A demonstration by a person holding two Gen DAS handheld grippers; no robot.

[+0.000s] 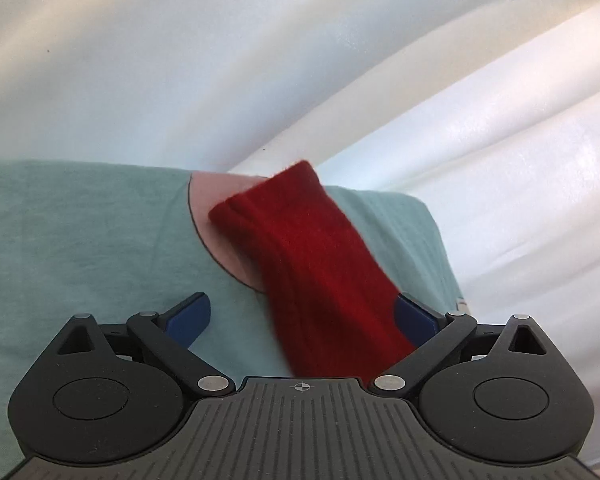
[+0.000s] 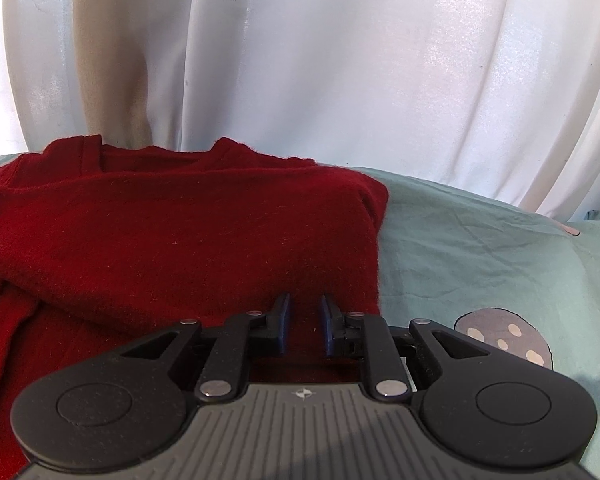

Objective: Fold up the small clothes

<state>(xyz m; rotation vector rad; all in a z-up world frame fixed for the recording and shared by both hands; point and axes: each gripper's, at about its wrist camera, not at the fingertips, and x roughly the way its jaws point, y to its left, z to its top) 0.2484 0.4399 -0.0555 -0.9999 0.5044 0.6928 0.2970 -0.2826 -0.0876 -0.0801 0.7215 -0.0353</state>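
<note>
red knit garment (image 2: 172,240) lying folded on the teal sheet (image 2: 480,248), left part of the right wrist view, its right edge well left of the spotted mushroom print (image 2: 504,336). white curtain (image 2: 340,60) hanging behind the garment. right hand-held gripper (image 2: 305,324) low over the garment's near right corner, blue pads (image 2: 285,320) drawn close with a narrow gap, red fabric showing between; cannot tell whether pinched or only underneath. in the left wrist view, left hand-held gripper (image 1: 304,316) spread wide, pads gripping nothing; red sleeve-like strip (image 1: 312,264) slanting up from between them, blurred, crossing the right pad, its far end over the pink patch (image 1: 216,236) on the sheet.
</note>
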